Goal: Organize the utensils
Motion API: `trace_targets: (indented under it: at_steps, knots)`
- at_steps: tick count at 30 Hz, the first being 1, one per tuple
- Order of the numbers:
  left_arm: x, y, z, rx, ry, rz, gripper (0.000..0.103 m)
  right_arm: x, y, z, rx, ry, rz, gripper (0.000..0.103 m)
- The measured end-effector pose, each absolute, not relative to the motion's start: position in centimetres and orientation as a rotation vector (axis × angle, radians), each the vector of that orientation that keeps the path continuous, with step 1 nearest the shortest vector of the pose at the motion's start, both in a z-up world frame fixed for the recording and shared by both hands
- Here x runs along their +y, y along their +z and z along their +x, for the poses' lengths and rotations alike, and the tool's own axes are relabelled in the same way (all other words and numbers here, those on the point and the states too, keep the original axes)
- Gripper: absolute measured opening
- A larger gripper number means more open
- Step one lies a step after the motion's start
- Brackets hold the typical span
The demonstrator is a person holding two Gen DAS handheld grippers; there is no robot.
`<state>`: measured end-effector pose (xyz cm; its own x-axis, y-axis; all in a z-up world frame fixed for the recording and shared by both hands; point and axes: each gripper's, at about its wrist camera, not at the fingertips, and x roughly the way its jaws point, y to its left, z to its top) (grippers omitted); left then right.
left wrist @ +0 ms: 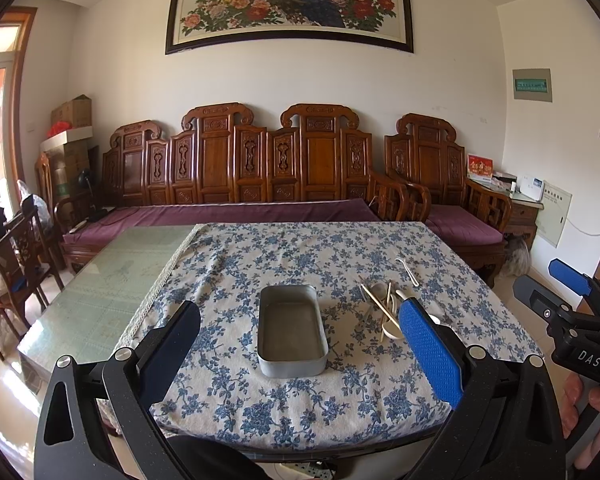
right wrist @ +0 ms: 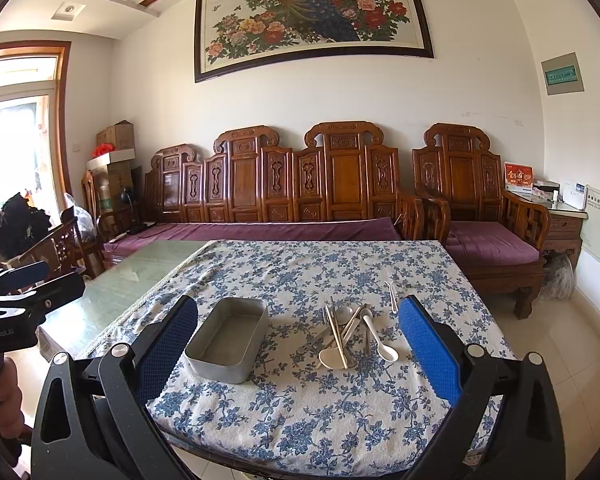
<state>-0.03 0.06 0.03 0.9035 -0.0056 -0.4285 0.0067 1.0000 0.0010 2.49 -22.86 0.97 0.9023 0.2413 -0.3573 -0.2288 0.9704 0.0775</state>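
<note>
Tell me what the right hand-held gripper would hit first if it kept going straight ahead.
Probably the pile of utensils on the tablecloth: it lies almost centred between the open fingers of the right hand-held gripper. The metal tin sits left of that line. Depth is uncertain.

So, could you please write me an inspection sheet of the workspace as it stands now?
Surface: table under a blue-and-white floral cloth; green glass tabletop bare on the left.
Job's things: empty rectangular grey metal tin; right of it, a crossed pile of white ceramic spoons, metal spoons and chopsticks; one small white utensil lies apart behind the pile.
Clutter: nothing seen on the cloth.
Grippers: left tongs and right tongs both open, holding nothing, short of the table.
Cables: nothing seen on the table.
Surroundings: carved wooden bench with purple cushions, framed peacock painting, stacked cardboard boxes.
</note>
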Motion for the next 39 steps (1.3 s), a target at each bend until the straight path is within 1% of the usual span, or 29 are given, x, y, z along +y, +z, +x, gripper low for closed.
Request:
trace_targets:
  at_steps: [11, 39]
  knots:
    - [-0.2, -0.4, -0.4, 0.44, -0.007, 0.003, 0.097, -22.8, 1.4, 2.3, 0.373, 0.245, 0.034, 0.101]
    - [-1.6, 1.0, -0.4, 0.437, -0.011, 0.005, 0.097, -22.5, 1.7, 2.2, 0.369, 0.245, 0.035, 0.101]
